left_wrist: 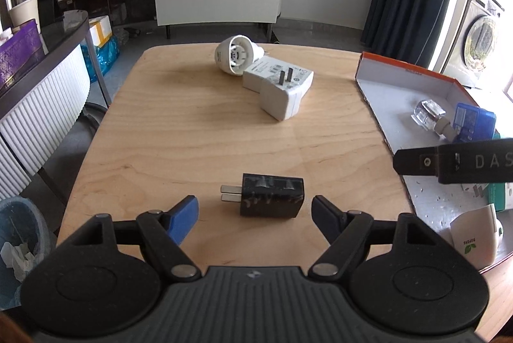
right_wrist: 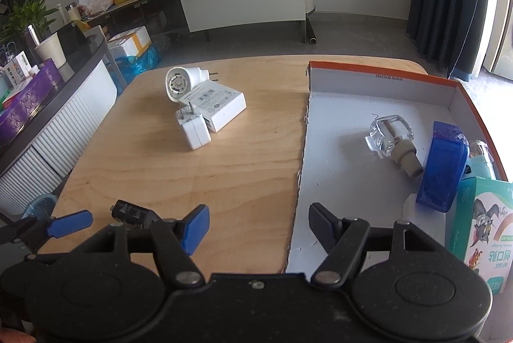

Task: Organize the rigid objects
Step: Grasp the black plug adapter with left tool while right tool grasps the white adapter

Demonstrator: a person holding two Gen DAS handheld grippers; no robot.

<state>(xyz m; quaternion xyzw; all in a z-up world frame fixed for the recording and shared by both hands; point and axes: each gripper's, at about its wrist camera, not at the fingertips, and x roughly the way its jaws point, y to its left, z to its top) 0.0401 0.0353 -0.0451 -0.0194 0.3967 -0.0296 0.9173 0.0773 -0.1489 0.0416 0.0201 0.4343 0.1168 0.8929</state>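
Jaws of the left gripper [left_wrist: 255, 214] stand apart, empty, flanking a black plug adapter [left_wrist: 272, 196] lying on the wooden table [left_wrist: 192, 134] at its twelve o'clock. Right gripper [right_wrist: 258, 227] gapes too, empty, over the box [right_wrist: 336, 150] edge; white chargers [right_wrist: 208, 105] sit at eleven o'clock.

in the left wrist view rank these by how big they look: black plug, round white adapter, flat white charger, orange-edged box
1. orange-edged box
2. flat white charger and black plug: these look alike, and the plug lies much nearer the camera, so I cannot rank them.
3. round white adapter, slightly smaller, though farthest away.
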